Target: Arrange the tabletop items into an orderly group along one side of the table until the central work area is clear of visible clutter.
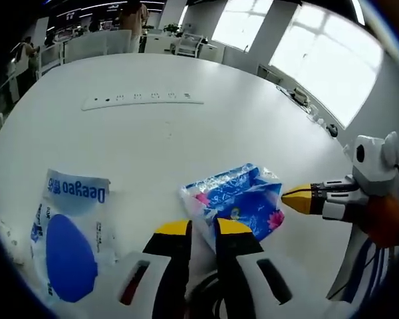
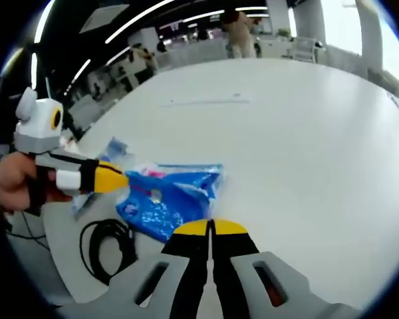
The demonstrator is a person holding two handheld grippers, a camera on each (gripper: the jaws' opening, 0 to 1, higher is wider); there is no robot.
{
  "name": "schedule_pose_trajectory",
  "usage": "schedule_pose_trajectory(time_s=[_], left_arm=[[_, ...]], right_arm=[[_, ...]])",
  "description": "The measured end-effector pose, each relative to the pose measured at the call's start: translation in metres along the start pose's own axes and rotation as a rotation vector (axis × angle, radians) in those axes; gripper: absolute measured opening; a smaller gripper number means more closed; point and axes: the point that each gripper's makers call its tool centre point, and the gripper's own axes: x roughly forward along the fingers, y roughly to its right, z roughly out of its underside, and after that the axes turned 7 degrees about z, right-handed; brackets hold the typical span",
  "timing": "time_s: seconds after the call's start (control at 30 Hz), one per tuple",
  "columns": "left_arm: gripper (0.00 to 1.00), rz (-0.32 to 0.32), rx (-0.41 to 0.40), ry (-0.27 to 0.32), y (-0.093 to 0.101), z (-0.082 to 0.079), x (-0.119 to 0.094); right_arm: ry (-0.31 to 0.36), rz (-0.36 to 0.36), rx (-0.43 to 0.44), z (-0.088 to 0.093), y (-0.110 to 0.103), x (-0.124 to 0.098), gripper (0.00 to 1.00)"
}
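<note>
tissue pack [image 1: 236, 199], the blue crinkly one with pink flowers, lay near the desk's [image 1: 186, 133] close edge, and both grippers had hold of it. the left gripper [image 1: 203, 229] pinched one end of the wrapper between nearly shut jaws, a fold of white film showing in the gap. in the right gripper view the right gripper [image 2: 211, 228] had its yellow tips pressed together at the pack's other edge, seemingly nipping the wrapper, though the bite itself was hard to see. a white pouch [image 1: 70, 232] with a blue oval and blue lettering lay flat beside the pack, a little apart. a black cable [image 2: 106, 249] coiled by the desk edge, just beside the pack. farther out a long white strip [image 1: 143, 101] sat on the bare middle. i judged the step to be carrying the pack to the side group; next it wanted lifting level between both grips and setting down alongside the pouch.
</note>
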Motion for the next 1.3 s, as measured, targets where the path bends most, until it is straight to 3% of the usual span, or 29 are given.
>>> schedule_pose_trajectory(time_s=[1.0,1.3], left_arm=[[0.26,0.087,-0.003,0.002,0.017,-0.003,0.004],[0.21,0.066,0.008,-0.002,0.013,0.0,0.004]], right_arm=[[0.001,0.05,0.055,-0.001,-0.001,0.002,0.0],[0.019,0.082,0.135,-0.002,0.005,0.003,0.0]])
